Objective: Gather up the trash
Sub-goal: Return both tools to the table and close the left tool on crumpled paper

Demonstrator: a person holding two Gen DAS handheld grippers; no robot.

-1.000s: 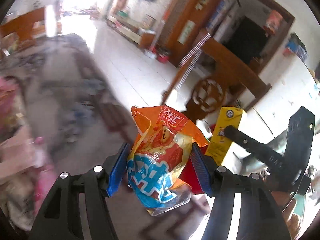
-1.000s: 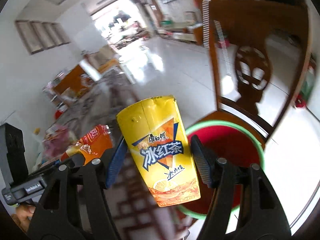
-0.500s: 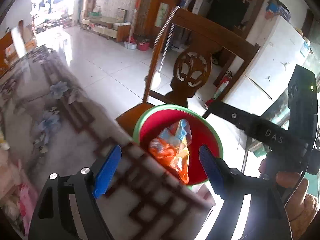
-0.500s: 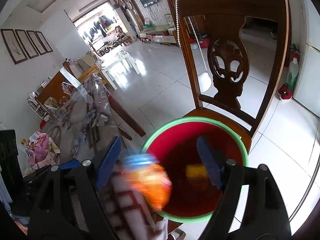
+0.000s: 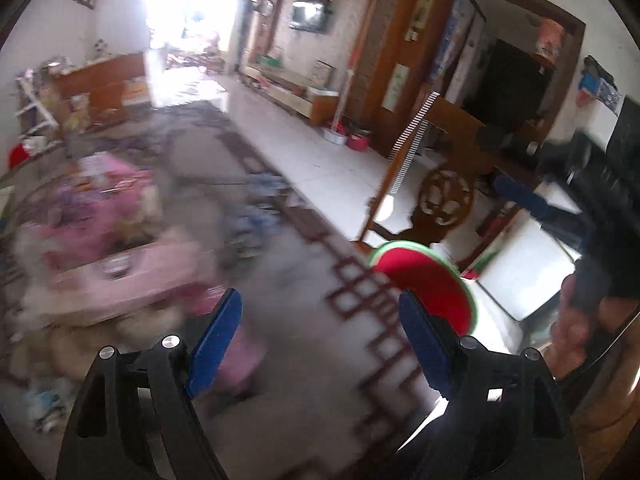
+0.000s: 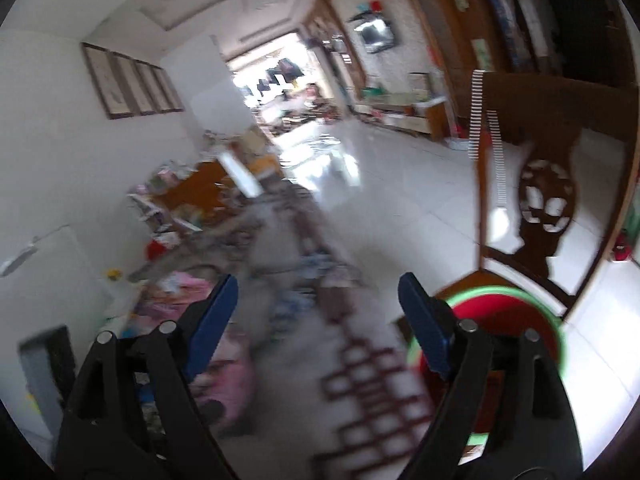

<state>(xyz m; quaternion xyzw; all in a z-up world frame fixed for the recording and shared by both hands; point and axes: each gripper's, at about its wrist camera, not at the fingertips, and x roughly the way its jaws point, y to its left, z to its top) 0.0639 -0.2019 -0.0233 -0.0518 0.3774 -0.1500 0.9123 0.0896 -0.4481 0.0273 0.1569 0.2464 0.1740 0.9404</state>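
My left gripper (image 5: 320, 316) is open with nothing between its blue pads (image 5: 218, 330), and it hangs over the patterned tablecloth (image 5: 304, 380). The red basin with a green rim (image 5: 424, 280) lies just right of its right pad. My right gripper (image 6: 316, 308) also holds nothing, and its jaws are opening. It points over the same cloth, with the basin (image 6: 504, 310) low at the right behind its right finger. Motion blur and the viewing angle hide whatever is in the basin. Blurred pink wrappers and bags (image 5: 100, 224) (image 6: 224, 376) lie on the left side of the table.
The basin sits on a carved wooden chair (image 5: 444, 196) (image 6: 548, 200) at the table's right edge. A hand (image 5: 568, 328) grips the right tool's handle at the far right. White tiled floor (image 6: 400, 184) stretches beyond, with cluttered shelves at the left.
Both grippers opened and dropped the orange snack bag and the yellow tea carton into the basin. Both views then swung left, away from the basin and over the table.
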